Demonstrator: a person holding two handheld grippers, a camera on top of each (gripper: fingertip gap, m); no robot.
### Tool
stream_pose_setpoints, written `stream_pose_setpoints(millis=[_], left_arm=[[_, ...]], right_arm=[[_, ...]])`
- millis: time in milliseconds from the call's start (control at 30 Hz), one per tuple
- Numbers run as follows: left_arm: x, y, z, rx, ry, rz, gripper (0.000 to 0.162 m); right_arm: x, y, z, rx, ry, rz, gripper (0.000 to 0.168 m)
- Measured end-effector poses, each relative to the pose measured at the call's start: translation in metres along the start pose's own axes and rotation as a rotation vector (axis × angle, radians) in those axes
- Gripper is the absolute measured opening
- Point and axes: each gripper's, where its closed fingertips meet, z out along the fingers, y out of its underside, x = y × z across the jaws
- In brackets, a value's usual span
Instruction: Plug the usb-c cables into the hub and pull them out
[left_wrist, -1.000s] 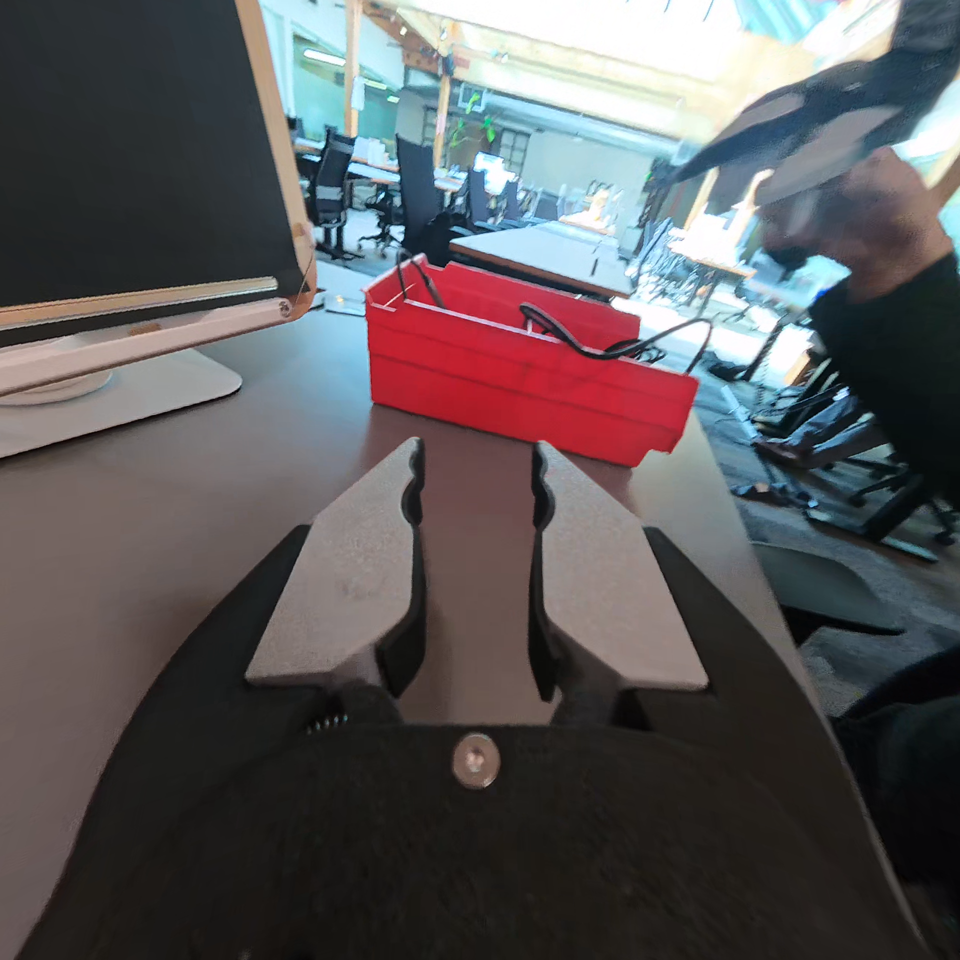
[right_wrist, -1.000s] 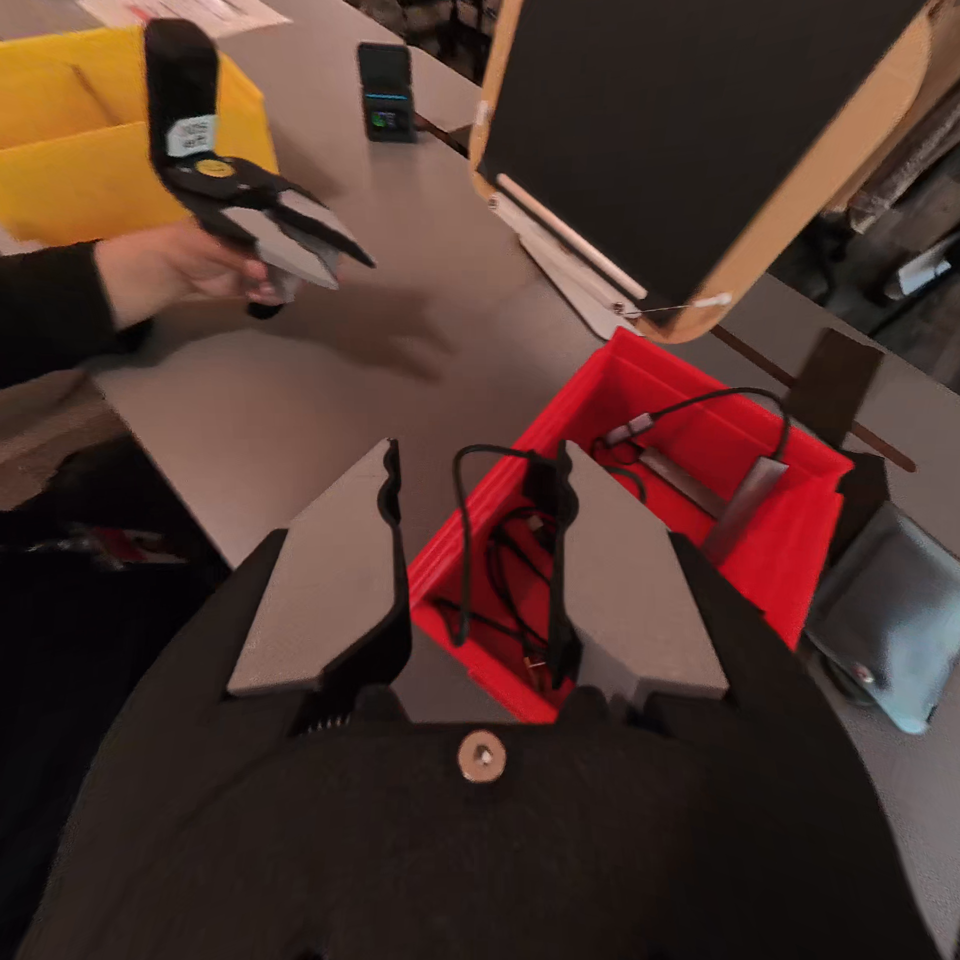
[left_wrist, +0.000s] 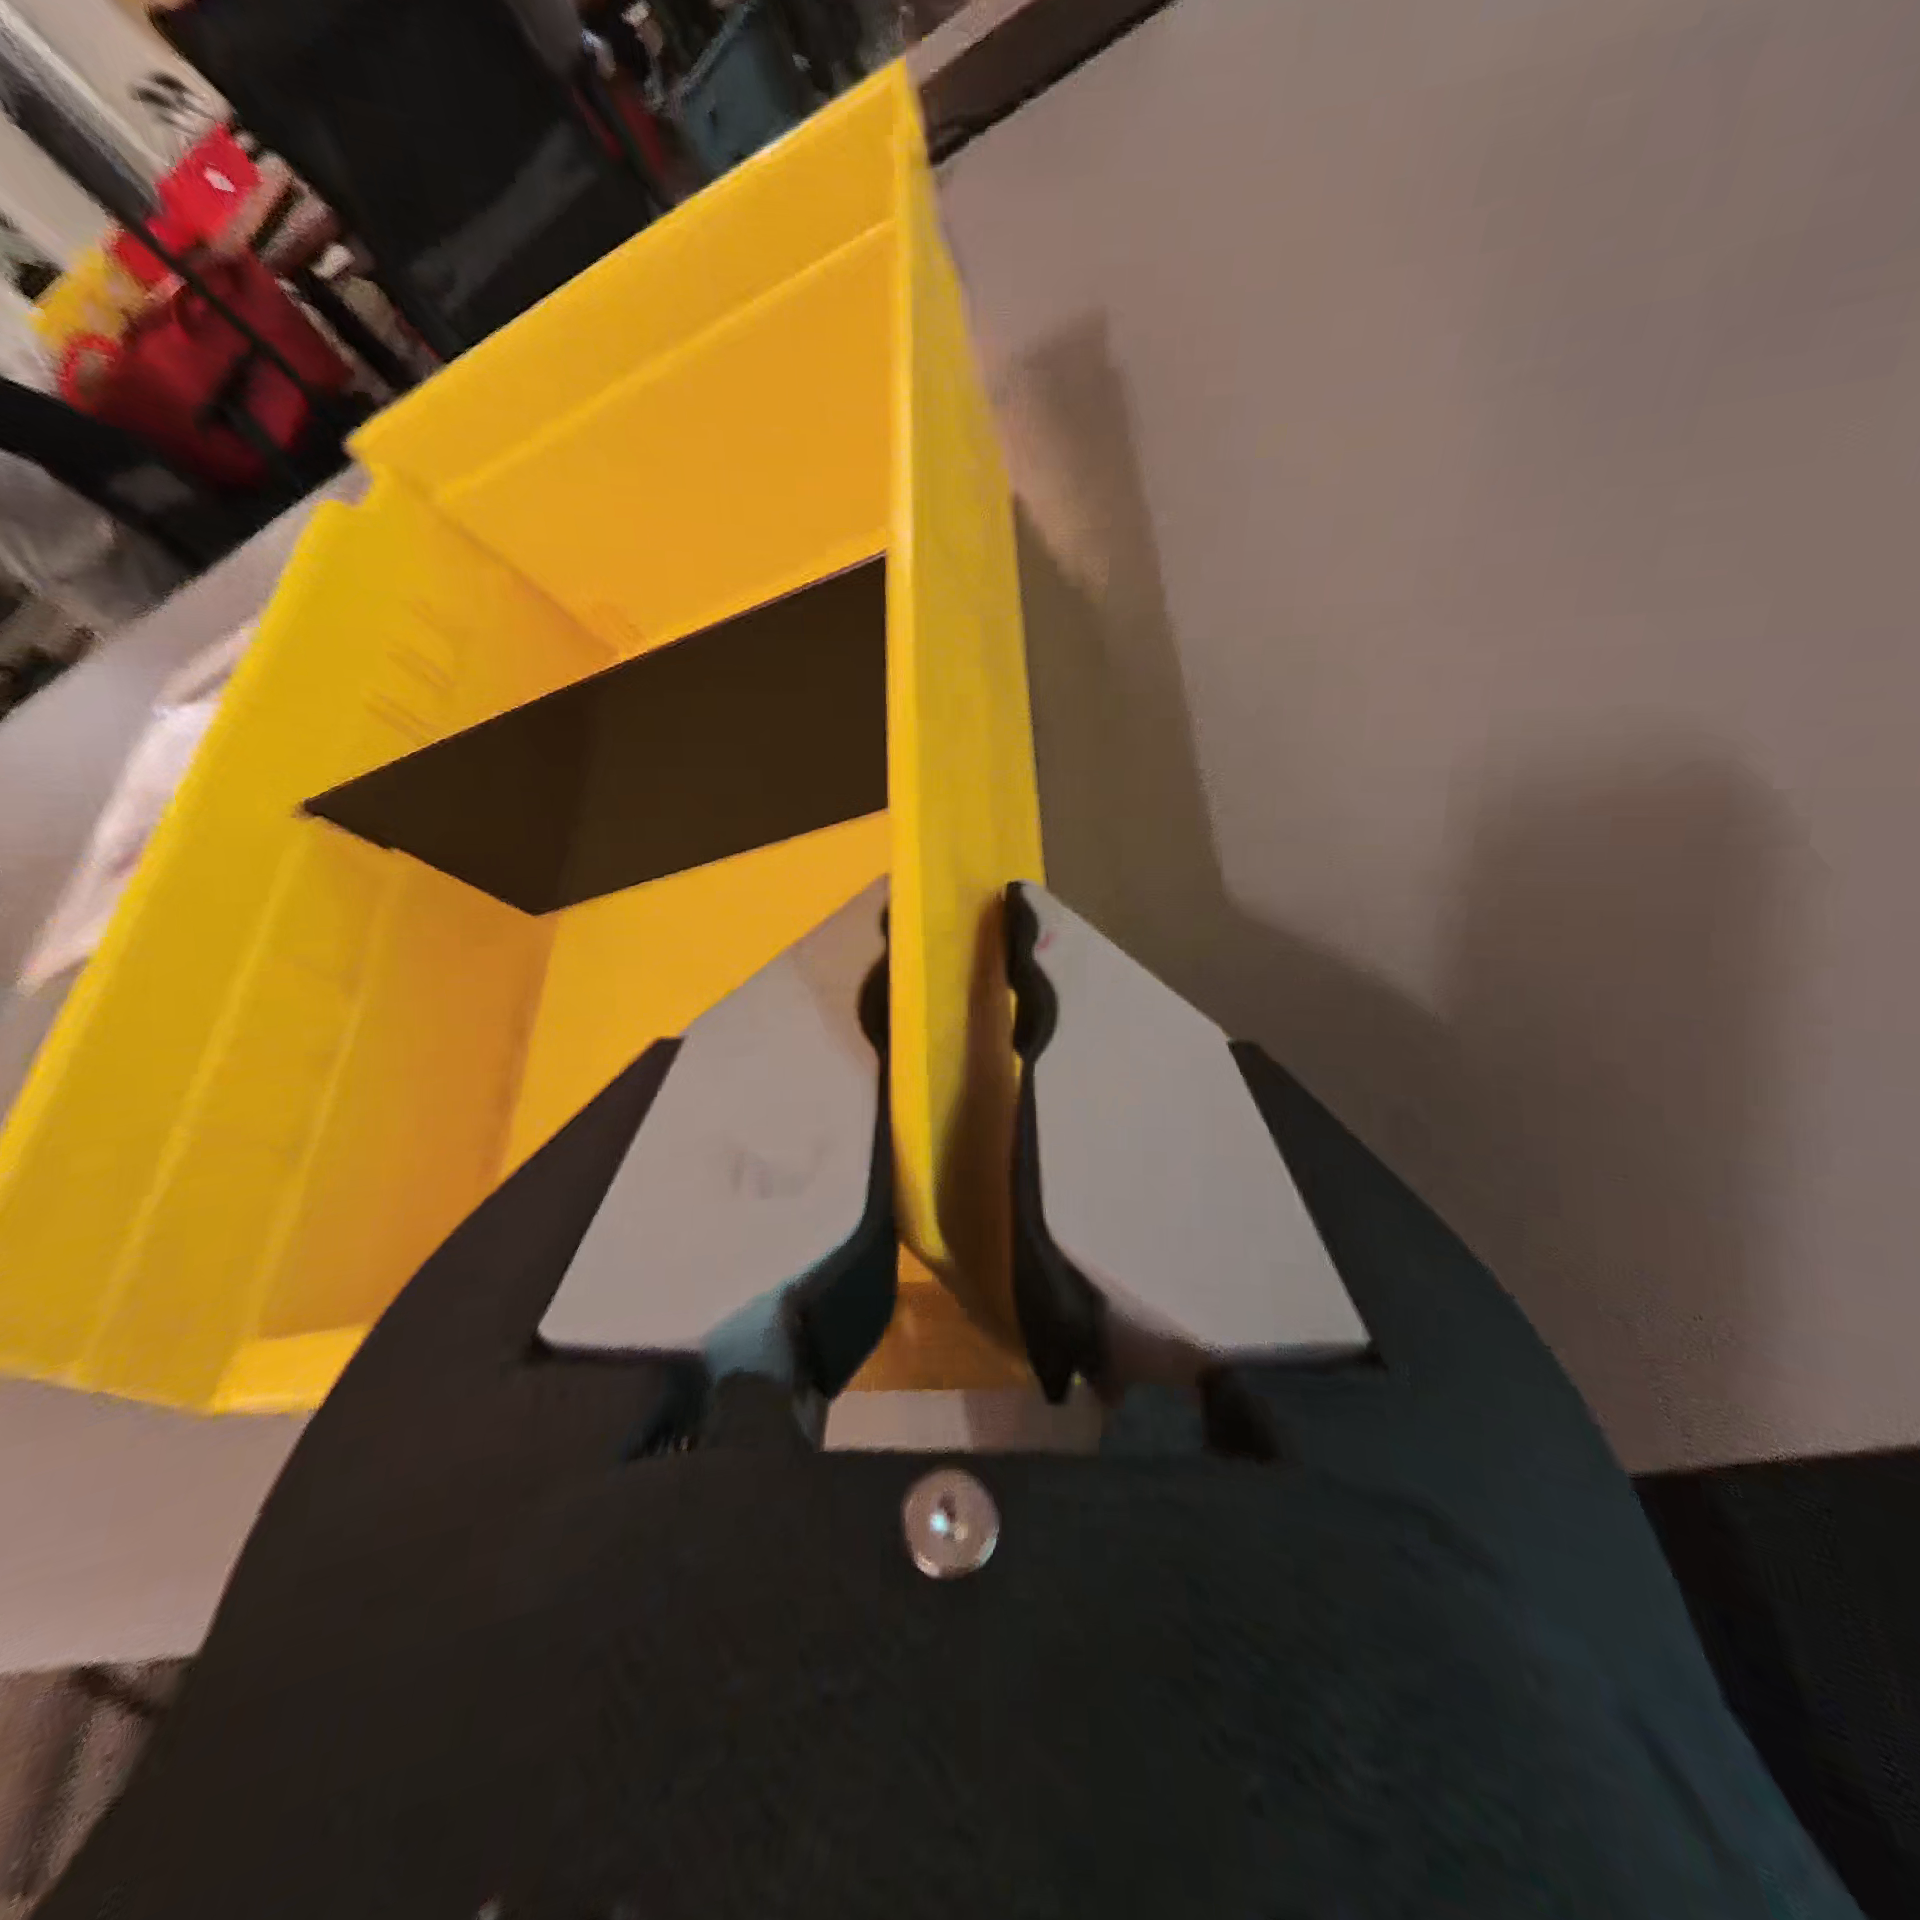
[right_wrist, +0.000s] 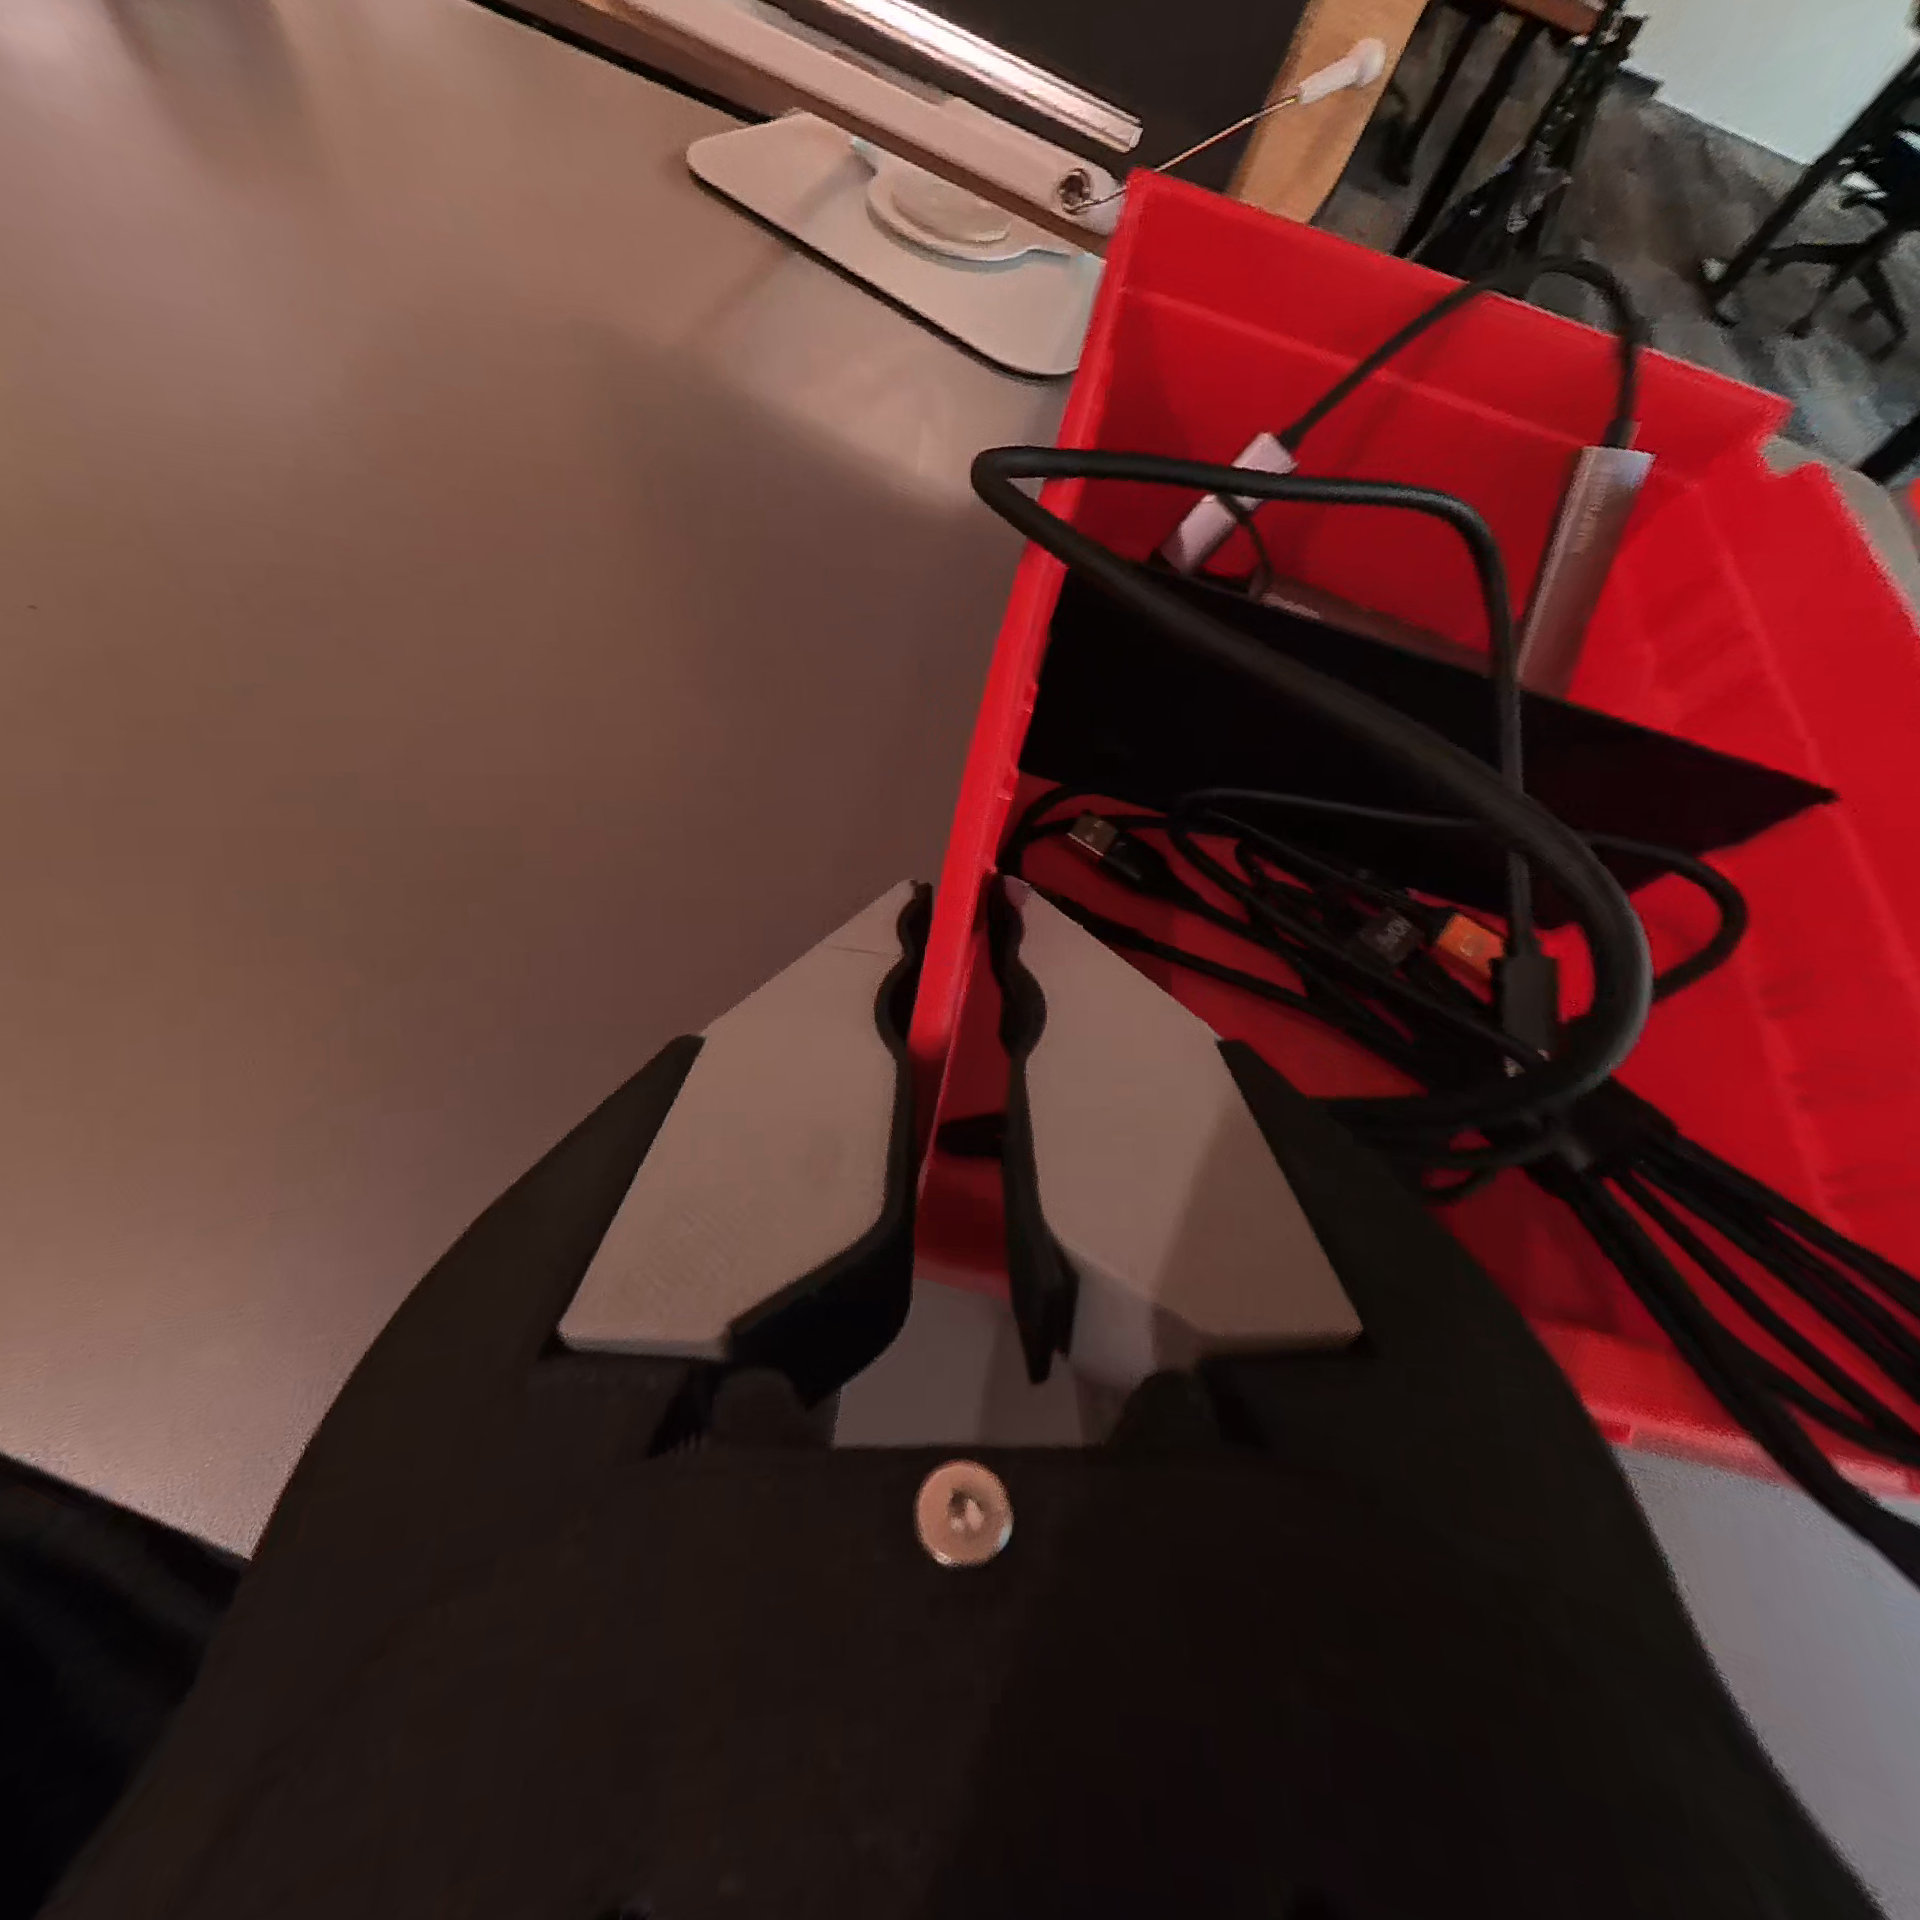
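- The right tongs (right_wrist: 958, 914) straddle the near-left wall of the red bin (right_wrist: 1704, 644), one finger outside and one inside; the gap is narrow and the pads look pressed on the wall, so I judge them clamped on it.
- The left tongs (left_wrist: 951, 914) do the same on the right-hand wall of the yellow bin (left_wrist: 644, 499), narrowed onto the plastic. That bin shows only a black divider (left_wrist: 644, 748) and no cables.
- Just beyond the right tongs, inside the red bin's near compartment, lies the bundle of black usb-c cables (right_wrist: 1455, 935). It sits to the right of and slightly ahead of the fingertips, its strands running back toward the lower right over the bin's rim.
- Past a black partition (right_wrist: 1351, 717), in the far compartment, the grey hub (right_wrist: 1579, 551) leans on end, its long axis pointing from the bin floor up toward the far wall.
- The right tongs are clearly the nearer to cables and hub; nothing is plugged yet by these tongs, as far as I can judge.
- Farthest on the grey table (right_wrist: 416, 520) stands a monitor base (right_wrist: 894, 239).
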Motion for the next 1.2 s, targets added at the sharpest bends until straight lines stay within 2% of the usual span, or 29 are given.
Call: stream_pose_setpoints(millis=[33, 133, 267, 400, 567, 700, 767, 833, 867, 967, 1033, 1100, 1200], left_arm=[[0.005, -0.004, -0.002, 0.022, 0.051, -0.024, 0.008], [-0.011, -0.002, -0.008, 0.03, 0.005, -0.025, 0.006], [-0.029, -0.019, -0.026, 0.114, 0.016, -0.081, 0.006], [-0.045, -0.048, -0.041, 0.181, -0.01, -0.097, 0.006], [-0.063, -0.072, -0.065, 0.275, -0.056, -0.131, 0.006], [-0.079, -0.07, -0.078, 0.292, -0.111, -0.123, 0.006], [-0.09, -0.068, -0.084, 0.301, -0.141, -0.14, 0.006], [-0.102, -0.065, -0.091, 0.31, -0.173, -0.155, 0.006], [-0.107, -0.063, -0.095, 0.317, -0.189, -0.159, 0.006], [-0.125, -0.058, -0.106, 0.343, -0.243, -0.178, 0.006], [-0.134, -0.056, -0.111, 0.356, -0.279, -0.188, 0.006], [-0.137, -0.056, -0.115, 0.361, -0.3, -0.179, 0.005], [-0.131, -0.067, -0.127, 0.394, -0.298, -0.163, 0.005]], right_arm=[[0.002, 0.001, -0.003, 0.005, 0.024, 0.002, 0.004], [-0.012, 0.002, -0.01, 0.015, 0.018, -0.007, 0.002], [-0.074, -0.013, -0.014, 0.025, -0.105, -0.03, 0.009], [-0.171, -0.042, -0.002, 0.056, -0.256, -0.069, 0.017], [-0.3, -0.085, 0.013, 0.124, -0.402, -0.134, 0.015], [-0.409, -0.127, 0.029, 0.177, -0.525, -0.117, 0.017], [-0.466, -0.15, 0.033, 0.203, -0.611, -0.102, 0.023], [-0.515, -0.166, 0.028, 0.209, -0.717, -0.112, 0.029], [-0.531, -0.174, 0.019, 0.215, -0.79, -0.101, 0.027], [-0.54, -0.209, -0.018, 0.332, -0.918, -0.01, 0.027], [-0.531, -0.215, -0.038, 0.367, -0.945, -0.03, 0.033], [-0.507, -0.212, -0.052, 0.398, -0.95, -0.081, 0.039], [-0.441, -0.209, -0.068, 0.458, -0.914, -0.1, 0.039]])
